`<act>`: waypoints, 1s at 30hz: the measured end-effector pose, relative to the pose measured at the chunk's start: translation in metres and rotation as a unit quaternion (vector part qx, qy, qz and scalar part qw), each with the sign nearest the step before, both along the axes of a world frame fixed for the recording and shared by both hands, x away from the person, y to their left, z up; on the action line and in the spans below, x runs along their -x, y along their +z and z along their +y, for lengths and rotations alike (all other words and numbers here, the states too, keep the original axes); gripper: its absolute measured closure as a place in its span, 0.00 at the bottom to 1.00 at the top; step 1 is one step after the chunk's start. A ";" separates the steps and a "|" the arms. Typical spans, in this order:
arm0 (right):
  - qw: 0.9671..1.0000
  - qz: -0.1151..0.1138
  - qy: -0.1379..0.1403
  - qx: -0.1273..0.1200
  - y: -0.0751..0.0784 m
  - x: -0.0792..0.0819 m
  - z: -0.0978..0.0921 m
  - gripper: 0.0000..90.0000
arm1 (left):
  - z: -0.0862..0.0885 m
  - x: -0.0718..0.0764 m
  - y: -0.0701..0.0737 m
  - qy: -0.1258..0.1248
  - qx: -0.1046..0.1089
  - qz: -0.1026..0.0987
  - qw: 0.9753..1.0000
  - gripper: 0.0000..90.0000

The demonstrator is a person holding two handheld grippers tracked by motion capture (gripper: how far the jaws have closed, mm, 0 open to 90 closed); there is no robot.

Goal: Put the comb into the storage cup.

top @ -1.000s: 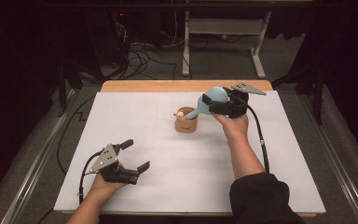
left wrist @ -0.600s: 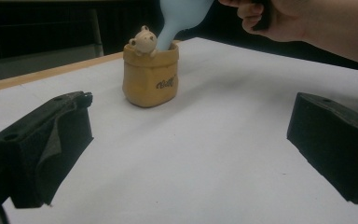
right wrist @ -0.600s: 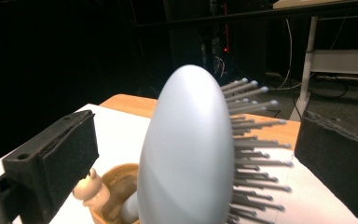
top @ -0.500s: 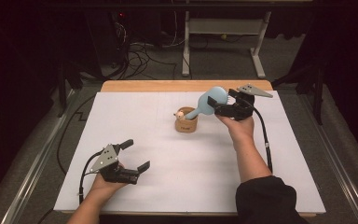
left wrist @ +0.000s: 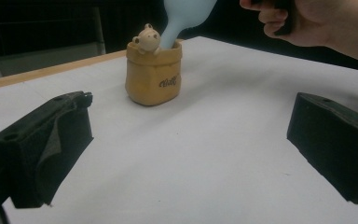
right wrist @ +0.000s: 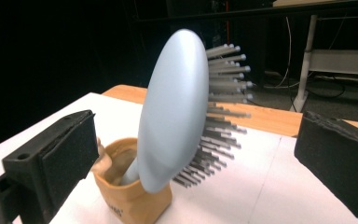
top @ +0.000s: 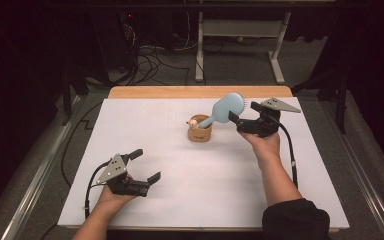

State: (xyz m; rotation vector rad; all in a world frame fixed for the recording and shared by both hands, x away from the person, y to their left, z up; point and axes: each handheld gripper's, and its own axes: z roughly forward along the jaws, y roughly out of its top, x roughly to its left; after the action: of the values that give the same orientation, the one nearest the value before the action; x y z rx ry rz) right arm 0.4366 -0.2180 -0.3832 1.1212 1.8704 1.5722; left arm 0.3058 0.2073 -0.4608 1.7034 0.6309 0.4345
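The blue hairbrush (top: 226, 109) is standing handle-down in the tan holder (top: 199, 133) at mid-bench, leaning on its rim. The right hand-held gripper (top: 236, 118) is hovering just beside the brush head, jaws wide, gripping nothing. The left hand-held gripper (top: 146, 166) is resting wide near the bench's front edge.

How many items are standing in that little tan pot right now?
1: the blue hairbrush stands handle-down in the tan pot, leaning right. The pot's bear figure seems part of it; smaller things could hide inside.

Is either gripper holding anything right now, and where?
Nothing: both the right gripper and the left gripper are open; the hairbrush stands in the cup.
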 end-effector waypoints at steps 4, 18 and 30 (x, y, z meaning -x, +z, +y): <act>1.000 0.004 0.003 0.008 -0.003 0.006 -0.003 0.00 | 0.001 -0.001 0.000 0.004 0.001 0.002 1.000 0.01; 1.000 0.001 0.010 0.027 -0.024 0.035 -0.017 0.00 | 0.004 -0.005 0.000 0.018 0.005 0.003 1.000 0.01; 0.999 -0.002 0.019 0.038 -0.043 0.065 -0.028 0.00 | 0.011 -0.004 0.002 0.030 0.000 0.002 1.000 0.01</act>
State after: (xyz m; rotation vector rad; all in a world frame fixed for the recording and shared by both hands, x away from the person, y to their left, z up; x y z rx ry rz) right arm 0.3711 -0.2462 -0.4259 1.0562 1.9423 1.5088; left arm 0.3103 0.2184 -0.4588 1.6888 0.6864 0.4743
